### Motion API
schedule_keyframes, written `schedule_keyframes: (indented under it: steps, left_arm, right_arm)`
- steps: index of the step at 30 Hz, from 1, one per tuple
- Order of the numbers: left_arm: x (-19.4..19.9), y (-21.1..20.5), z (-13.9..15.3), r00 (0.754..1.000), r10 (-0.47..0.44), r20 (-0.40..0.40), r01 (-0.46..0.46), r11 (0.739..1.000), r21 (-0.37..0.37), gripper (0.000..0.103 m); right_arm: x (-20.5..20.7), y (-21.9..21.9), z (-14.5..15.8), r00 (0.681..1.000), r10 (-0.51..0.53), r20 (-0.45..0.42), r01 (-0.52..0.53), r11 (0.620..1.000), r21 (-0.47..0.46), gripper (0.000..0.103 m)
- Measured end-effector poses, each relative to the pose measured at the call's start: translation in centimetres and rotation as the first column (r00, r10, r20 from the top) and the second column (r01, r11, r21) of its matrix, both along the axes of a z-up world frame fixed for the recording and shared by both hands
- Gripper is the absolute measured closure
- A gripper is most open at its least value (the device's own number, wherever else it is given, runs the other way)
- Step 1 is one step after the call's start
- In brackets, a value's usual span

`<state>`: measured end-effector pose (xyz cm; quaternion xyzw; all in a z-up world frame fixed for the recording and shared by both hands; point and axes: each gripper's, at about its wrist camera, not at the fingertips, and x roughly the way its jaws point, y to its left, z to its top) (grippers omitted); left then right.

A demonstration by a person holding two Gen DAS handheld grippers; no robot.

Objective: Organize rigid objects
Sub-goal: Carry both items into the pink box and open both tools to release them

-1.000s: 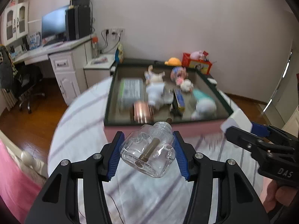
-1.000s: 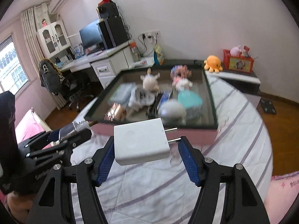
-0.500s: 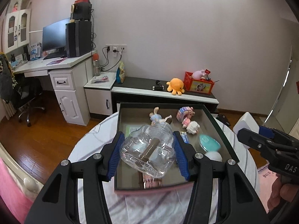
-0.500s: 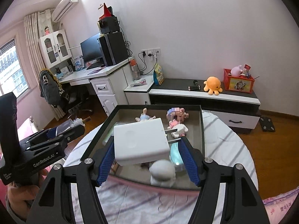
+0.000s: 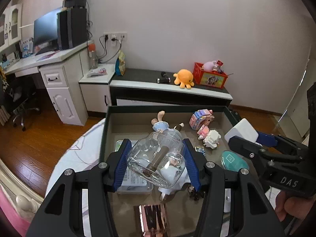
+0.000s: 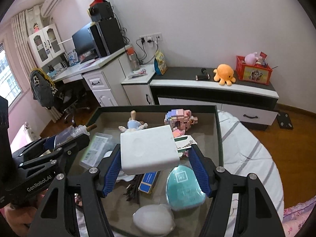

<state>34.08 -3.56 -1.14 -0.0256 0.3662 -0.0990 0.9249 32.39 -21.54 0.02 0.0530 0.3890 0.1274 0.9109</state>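
1. My left gripper (image 5: 157, 159) is clamped on a clear glass bottle (image 5: 158, 159), blue ribbed pads pressing its two flat sides. It hangs tilted over the near half of the tray (image 5: 104, 130), neck pointing away from me, a brown wick rod inside. I judge it light but fragile and slick; the broad flat flanks are the right place to hold, never the narrow threaded neck.

2. My right gripper (image 6: 156, 168) carries a white plug adapter (image 6: 147, 149), a smooth, matte, hard plastic block with rounded corners and metal prongs sticking out on its right side. The left pad bears on it; the right pad stands a little clear of its edge in this view, so I cannot tell how firm the grip is. It looks stiff, sturdy and of modest weight; take the plain flat sides, away from the prongs.

3. Below lie a teal oval case (image 6: 182, 186), glossy and hard, a pale egg-shaped lump (image 6: 154, 221), a blue box (image 6: 149, 180) and a clear plastic box (image 6: 96, 150) with a printed label.

4. Farther in sit a knobbly pink block figure (image 6: 179, 119) and a small doll (image 6: 133, 124) in blue.

5. The tray is dark-rimmed with a dull tan floor, resting on striped white cloth (image 6: 248, 158).
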Motion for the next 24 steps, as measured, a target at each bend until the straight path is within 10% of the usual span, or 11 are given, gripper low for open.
schedule_keyframes:
  steps: [12, 16, 24]
  left_arm:
    - [2.1, -1.0, -2.7, 0.998, -0.003, -0.07, 0.005, 1.0, 0.025, 0.047]
    - [1.7, -0.5, -2.3, 0.998, 0.031, -0.052, -0.029, 0.999, 0.033, 0.003]
    - [-2.4, 0.6, 0.7, 0.999, 0.037, 0.04, -0.039, 0.998, 0.041, 0.0]
  right_arm:
    - [2.4, 0.0, -3.2, 0.996, 0.001, -0.091, -0.003, 1.0, -0.02, 0.034]
    - [2.4, -0.3, -3.5, 0.994, -0.001, -0.11, 0.001, 1.0, -0.004, 0.027]
    - [-0.2, -1.5, -1.6, 0.997, -0.038, -0.064, 0.043, 0.995, 0.087, 0.0]
